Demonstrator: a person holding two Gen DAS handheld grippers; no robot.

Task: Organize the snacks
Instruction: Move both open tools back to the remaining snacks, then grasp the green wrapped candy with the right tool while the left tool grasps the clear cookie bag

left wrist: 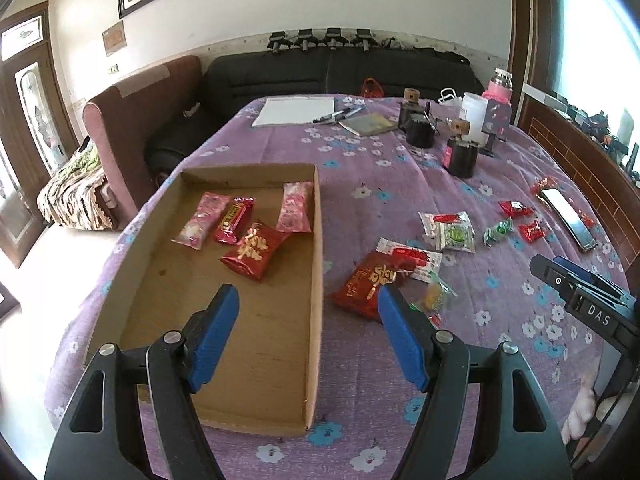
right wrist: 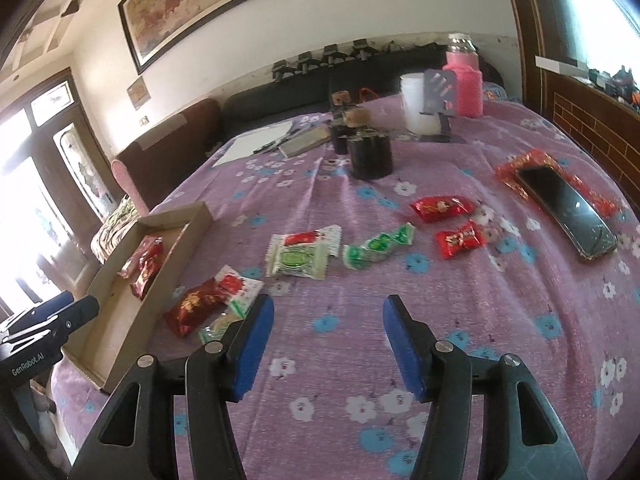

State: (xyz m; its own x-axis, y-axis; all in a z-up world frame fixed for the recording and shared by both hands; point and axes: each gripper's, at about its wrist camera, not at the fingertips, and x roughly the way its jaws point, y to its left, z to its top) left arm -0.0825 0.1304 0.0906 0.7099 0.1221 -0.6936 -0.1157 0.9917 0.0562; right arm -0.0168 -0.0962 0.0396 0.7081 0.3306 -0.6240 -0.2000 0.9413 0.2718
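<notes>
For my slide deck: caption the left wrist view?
Open left tongs hover over cardboard tray holding four snacks.

I see a shallow cardboard tray on the purple floral cloth holding two pink packets, a red bar and a red pouch; red, white-green and green snacks lie scattered beside it.

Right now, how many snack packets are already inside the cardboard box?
4. Pink packet at the left, small red bar beside it, large red packet nearer the camera, and a second pink packet against the right wall of the cardboard box. None looks hidden.
</notes>
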